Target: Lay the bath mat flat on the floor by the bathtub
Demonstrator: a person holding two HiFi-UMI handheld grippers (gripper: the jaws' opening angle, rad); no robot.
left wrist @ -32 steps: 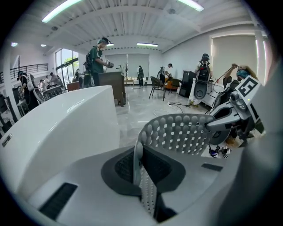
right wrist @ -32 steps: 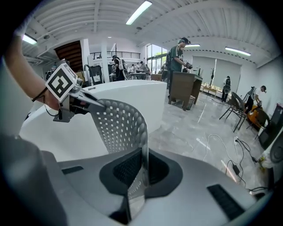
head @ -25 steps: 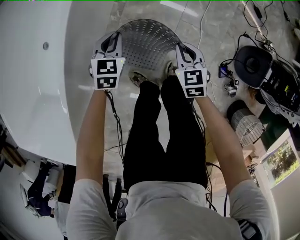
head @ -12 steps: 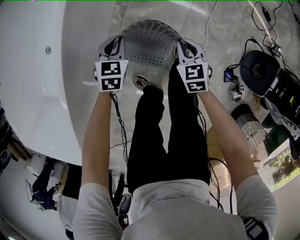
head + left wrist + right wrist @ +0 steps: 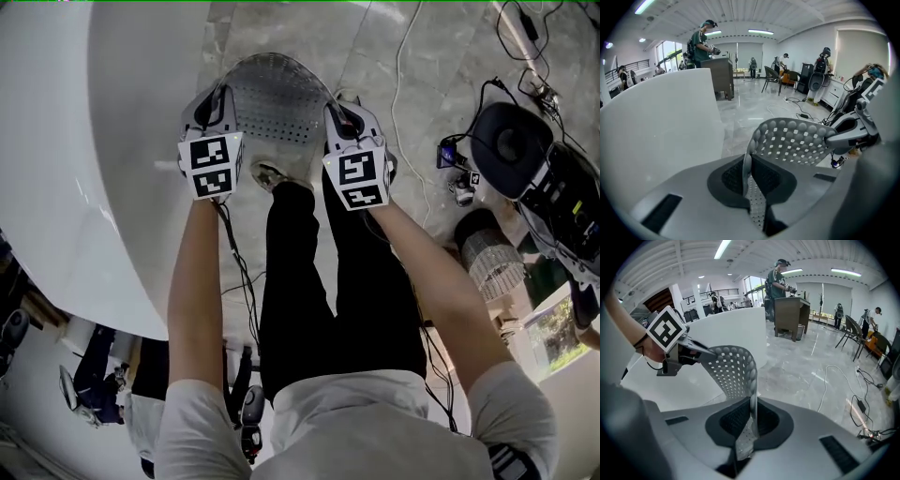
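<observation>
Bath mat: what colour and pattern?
The bath mat is pale grey, with a regular grid of small holes and round bumps; clearest in the left gripper view.

Bare marble floor (image 5: 300,28) lies open ahead; the bathtub wall (image 5: 112,141) crowds the left, loose cables (image 5: 401,58) the right
</observation>
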